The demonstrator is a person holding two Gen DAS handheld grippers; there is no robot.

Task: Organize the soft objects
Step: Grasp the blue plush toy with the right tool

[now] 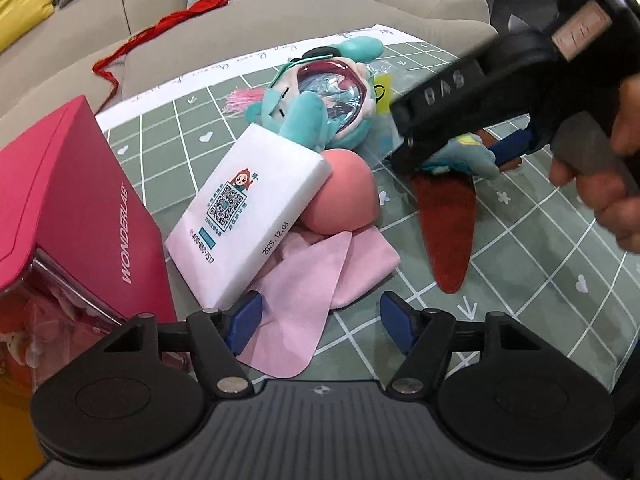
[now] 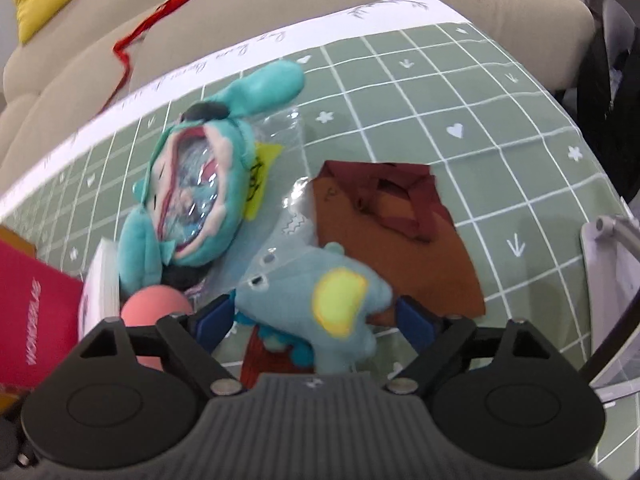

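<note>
A: What is in front of your left hand-held gripper [image 1: 318, 326]?

B: Its blue fingers [image 1: 246, 322] stand spread, with nothing pinched. A pink cloth [image 1: 320, 276] lies flat on the table [image 1: 540, 280] between and just beyond them. A white packet [image 1: 248, 212] lies just beyond the left finger, leaning on a pink ball [image 1: 348, 196]. Farther out lies a teal plush toy [image 1: 320, 96]. A red box [image 1: 80, 208] stands to the left.

A: And your right hand-held gripper [image 2: 316, 316]?

B: Its fingers [image 2: 212, 320] are spread too. A small blue-grey plush with a yellow patch [image 2: 320, 304] sits between them; whether the pads touch it, you cannot tell. Beyond it lies a folded brown cloth [image 2: 400, 248], and to the left, farther out, the teal plush toy.
</note>
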